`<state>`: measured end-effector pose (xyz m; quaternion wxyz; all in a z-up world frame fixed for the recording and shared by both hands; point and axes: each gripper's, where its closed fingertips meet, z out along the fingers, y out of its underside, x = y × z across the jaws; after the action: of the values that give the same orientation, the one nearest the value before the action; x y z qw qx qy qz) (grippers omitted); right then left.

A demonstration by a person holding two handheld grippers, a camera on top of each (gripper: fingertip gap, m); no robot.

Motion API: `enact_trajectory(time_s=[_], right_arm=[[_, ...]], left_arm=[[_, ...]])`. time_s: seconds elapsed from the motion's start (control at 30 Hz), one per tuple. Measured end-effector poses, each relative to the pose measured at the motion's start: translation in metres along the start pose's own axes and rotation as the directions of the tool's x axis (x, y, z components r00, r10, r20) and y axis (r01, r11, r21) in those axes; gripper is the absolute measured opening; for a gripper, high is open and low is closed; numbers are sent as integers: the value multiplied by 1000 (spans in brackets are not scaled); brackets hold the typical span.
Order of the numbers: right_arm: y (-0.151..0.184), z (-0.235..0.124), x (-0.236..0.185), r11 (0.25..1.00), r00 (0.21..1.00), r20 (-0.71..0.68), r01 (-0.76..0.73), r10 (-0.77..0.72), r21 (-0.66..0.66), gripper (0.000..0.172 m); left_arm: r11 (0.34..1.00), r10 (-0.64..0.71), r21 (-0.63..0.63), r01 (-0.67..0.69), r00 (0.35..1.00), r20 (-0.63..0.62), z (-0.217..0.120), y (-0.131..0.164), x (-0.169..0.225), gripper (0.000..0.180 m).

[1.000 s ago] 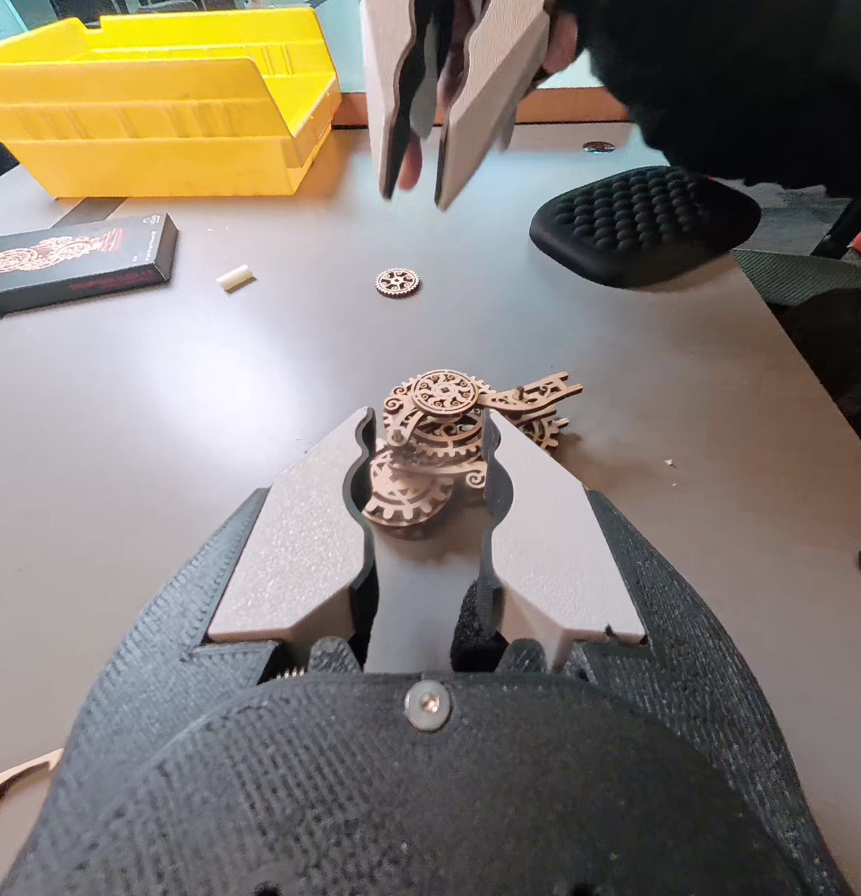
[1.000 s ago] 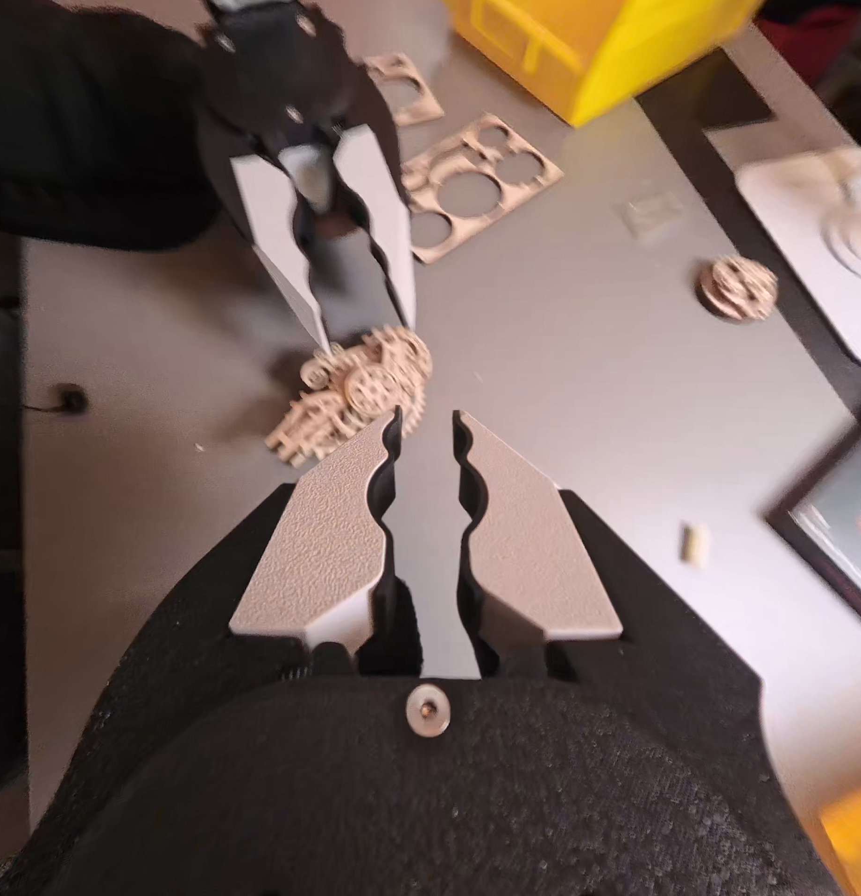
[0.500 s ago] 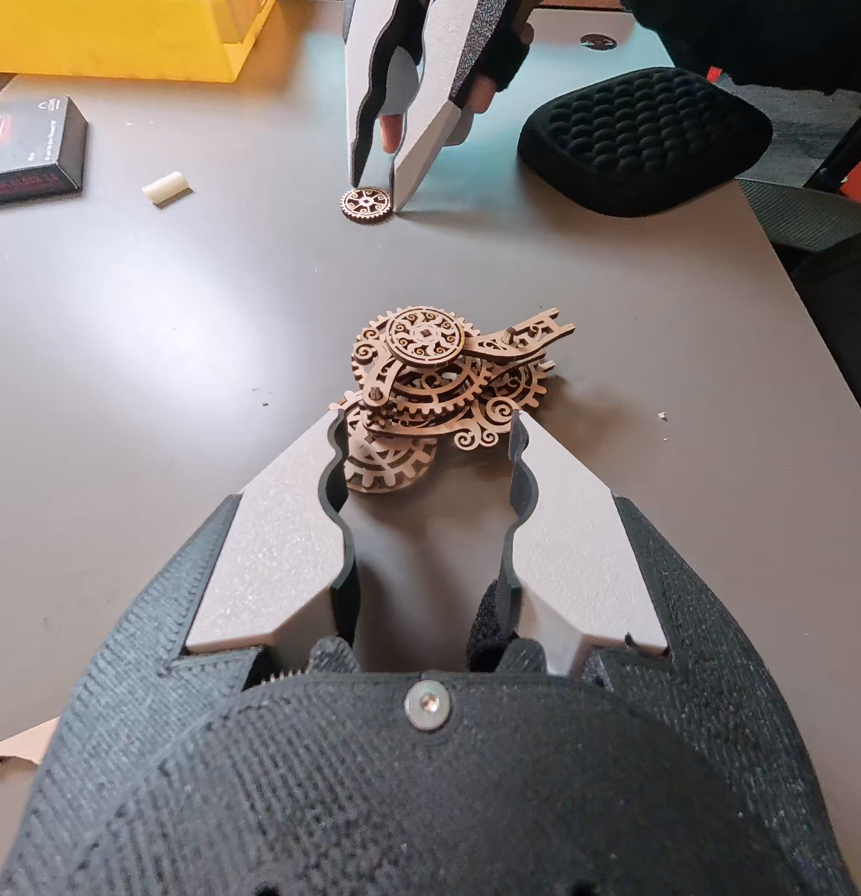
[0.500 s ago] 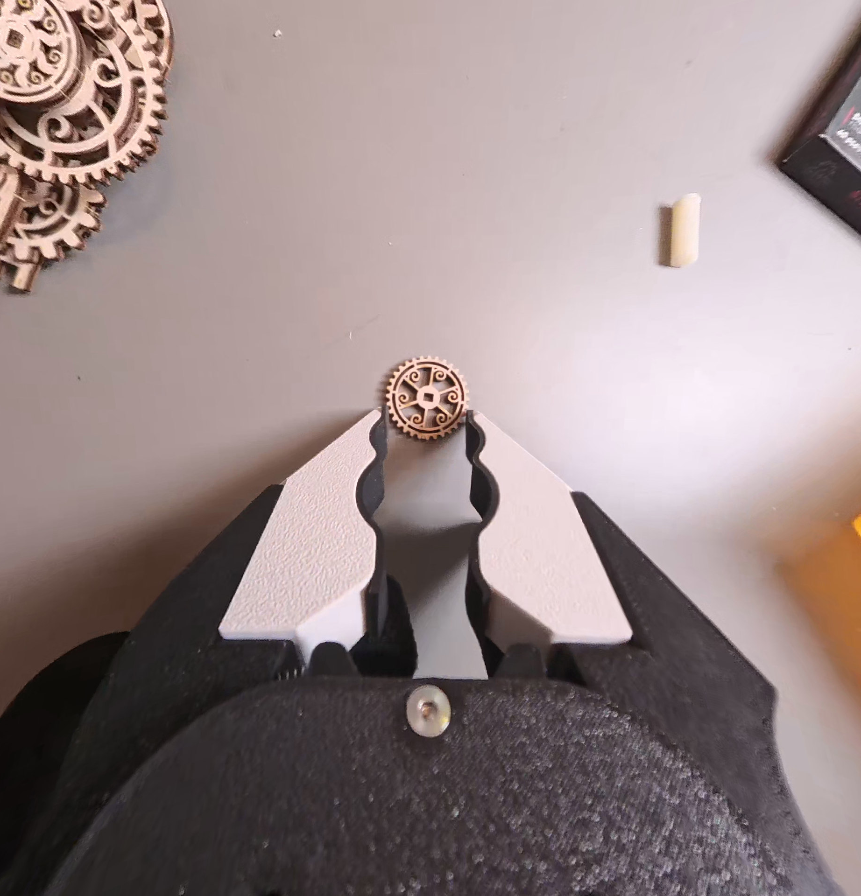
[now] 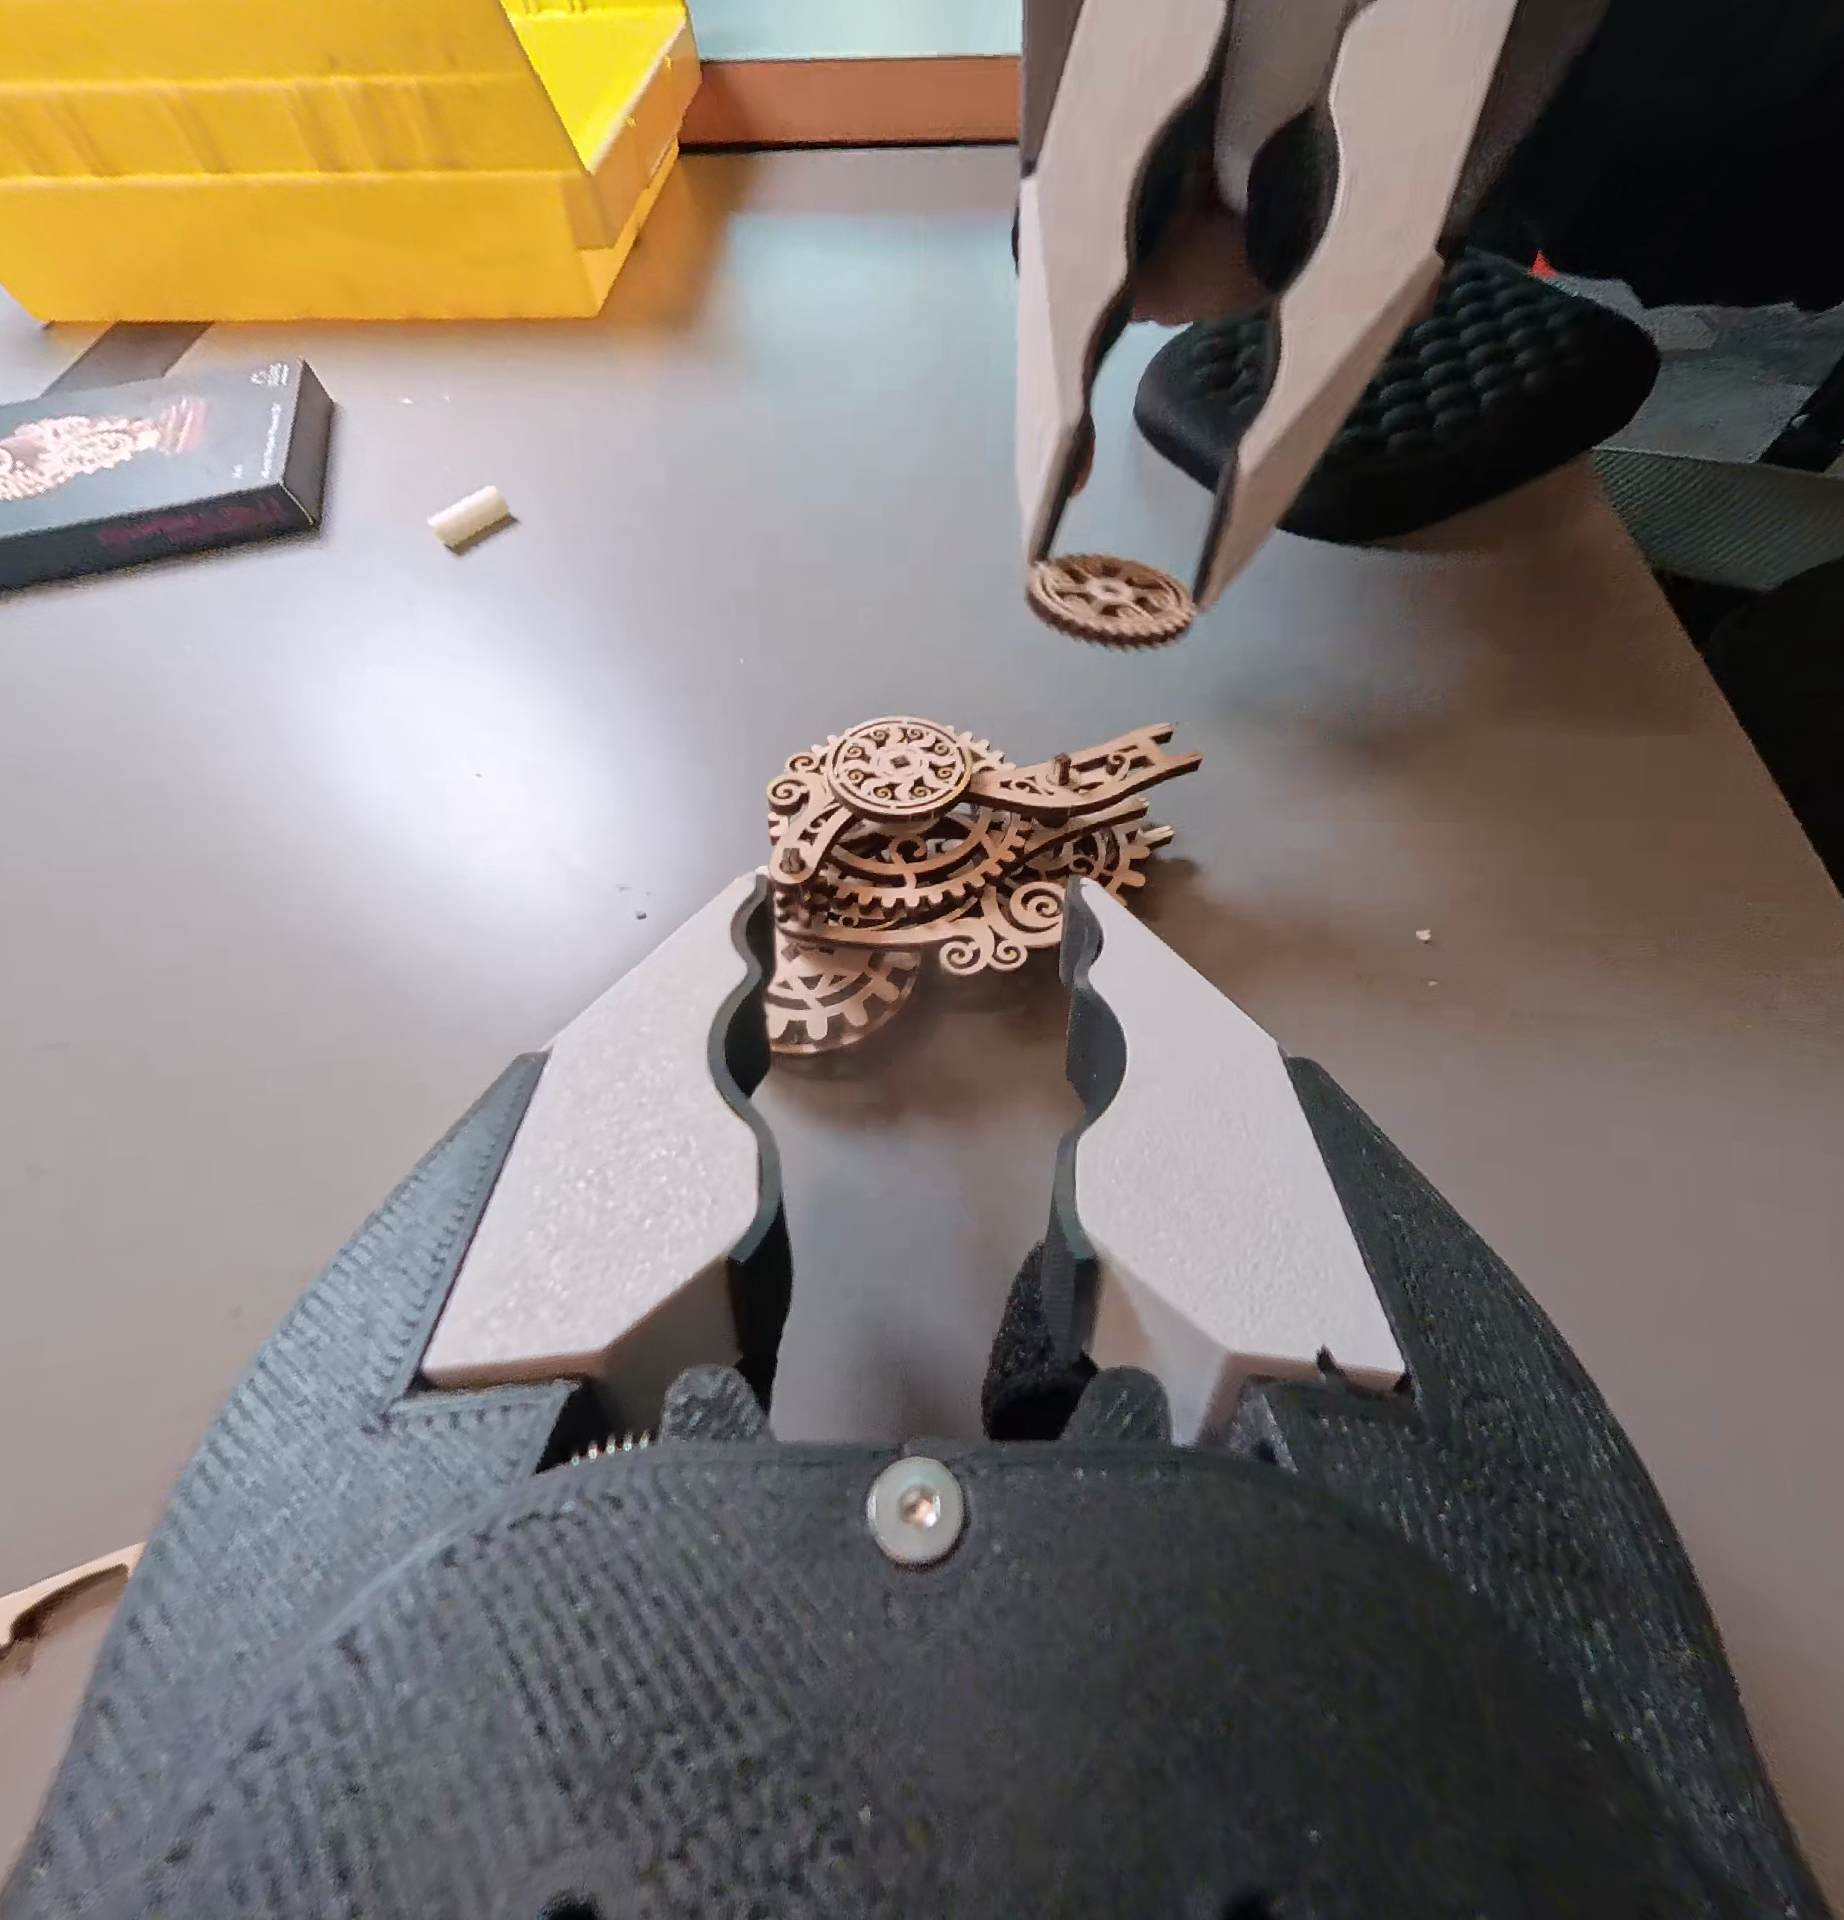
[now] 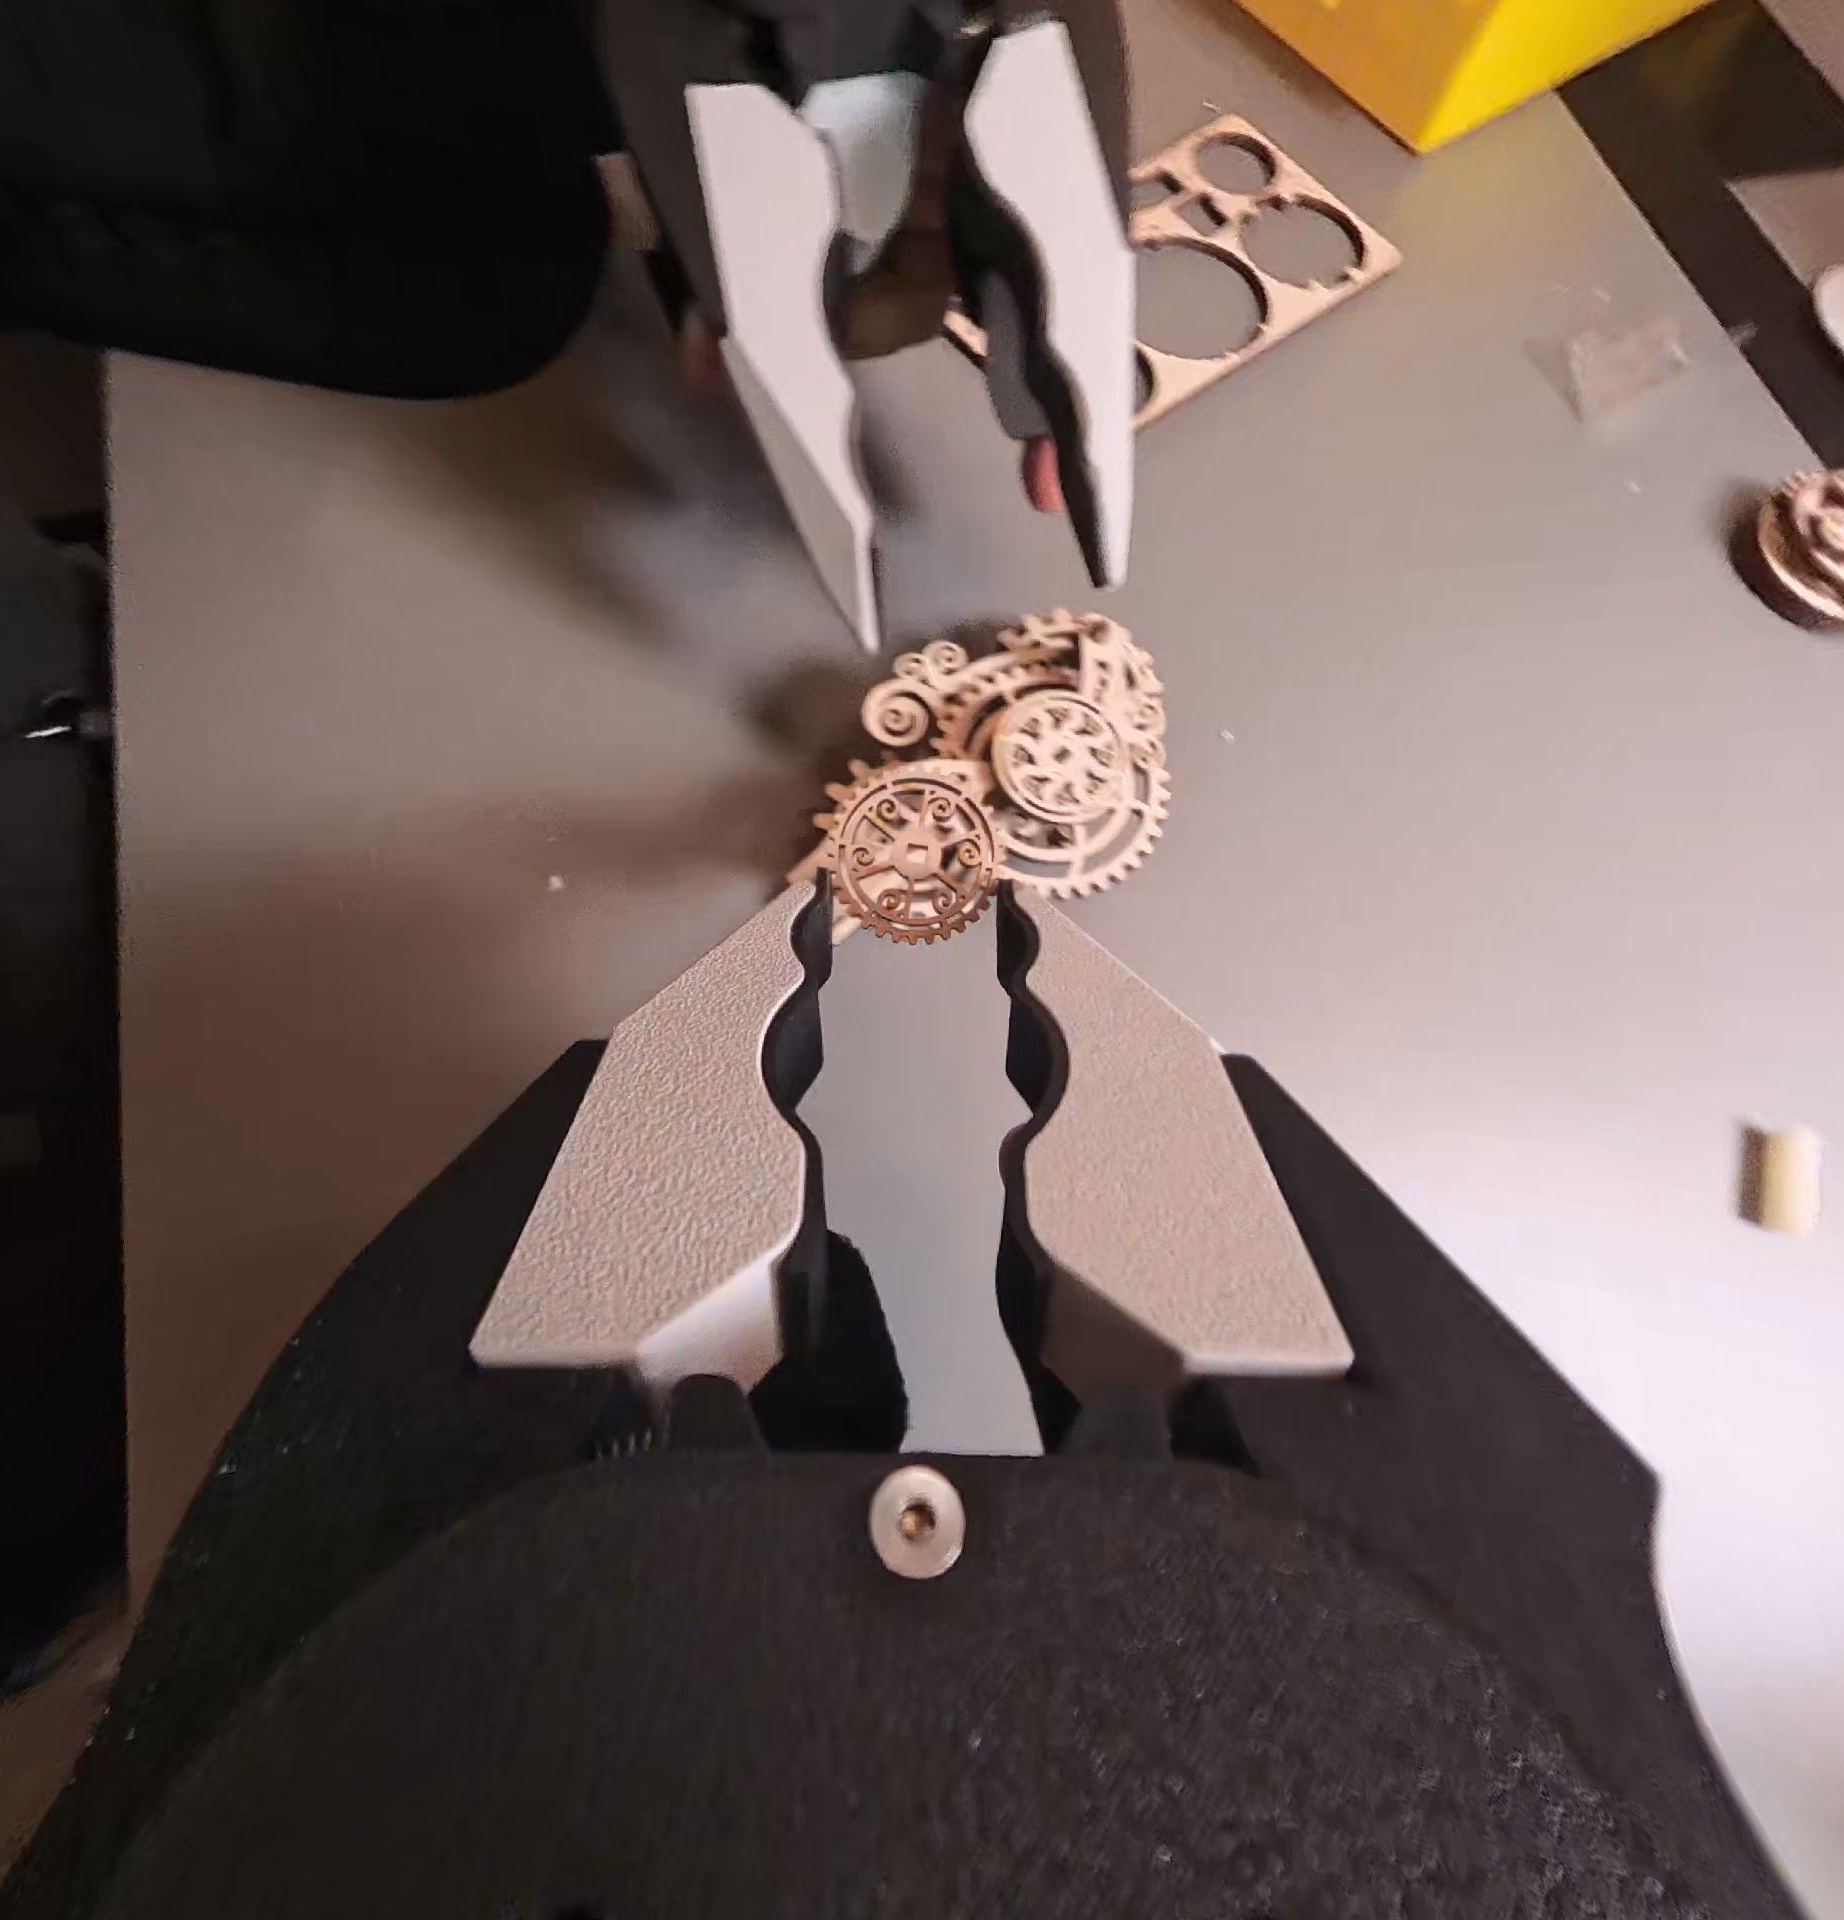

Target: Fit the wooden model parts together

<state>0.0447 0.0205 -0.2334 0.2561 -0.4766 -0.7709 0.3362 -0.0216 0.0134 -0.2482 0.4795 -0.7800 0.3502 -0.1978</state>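
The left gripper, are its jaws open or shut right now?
Open. The left gripper straddles the wooden gear assembly, with a visible gap at its right finger.

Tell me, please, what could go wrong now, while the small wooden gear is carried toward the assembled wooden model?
1. The right tool pinches the small gear only by its toothed rim at the fingertips, so it may twist or slip out.
2. The left tool stands open around the wooden model, so pressing the gear on could push the model across the table.
3. The thin upper arm might snap.
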Motion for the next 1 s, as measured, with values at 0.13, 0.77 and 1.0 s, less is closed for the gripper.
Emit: enact_trajectory(time_s=[0.13,0.77,1.0], right_arm=[[-5,10,-12,998,996,66,68,-68,2,30],[1,29,1,978,953,228,209,-201,-10,30],[-1,31,1,951,913,287,309,-291,-18,30]], left_arm=[[999,19,39,-19,1000,-10,3,-9,9,43],[995,59,79,-57,998,-29,16,-16,24,32],[996,63,66,-61,997,-35,18,-12,25,31]])
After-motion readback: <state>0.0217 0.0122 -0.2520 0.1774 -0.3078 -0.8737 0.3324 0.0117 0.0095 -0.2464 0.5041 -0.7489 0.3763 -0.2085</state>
